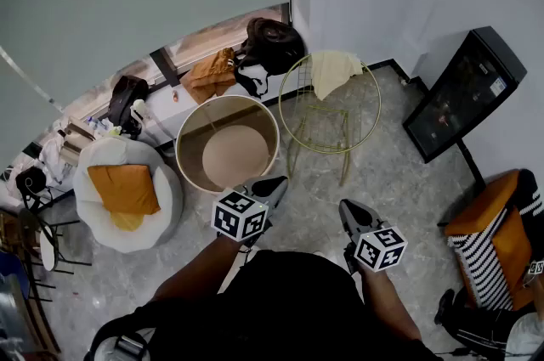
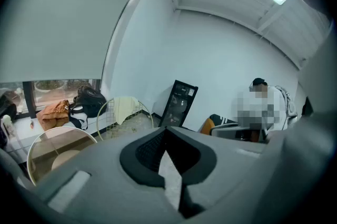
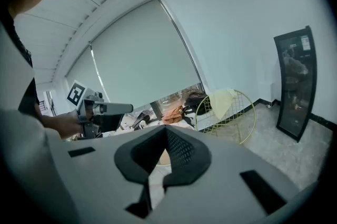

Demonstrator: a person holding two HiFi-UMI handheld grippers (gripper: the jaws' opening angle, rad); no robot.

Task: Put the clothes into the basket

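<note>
Nothing is in yet, as far as I can see. The basket [image 1: 204, 123] stands on the floor by the window ledge, only its bare bottom showing. A pale yellow cloth [image 1: 333, 70] hangs over the wire chair [image 1: 327, 126] just beside it, and what looks like an orange garment [image 1: 211, 75] lies on the ledge. My left gripper [image 1: 270, 185] and right gripper [image 1: 347, 211] hover short of the basket, fingers together, holding nothing.

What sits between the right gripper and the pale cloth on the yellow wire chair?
Head view: only bare floor, then the wire chair's own legs and mesh under the cloth.
</note>
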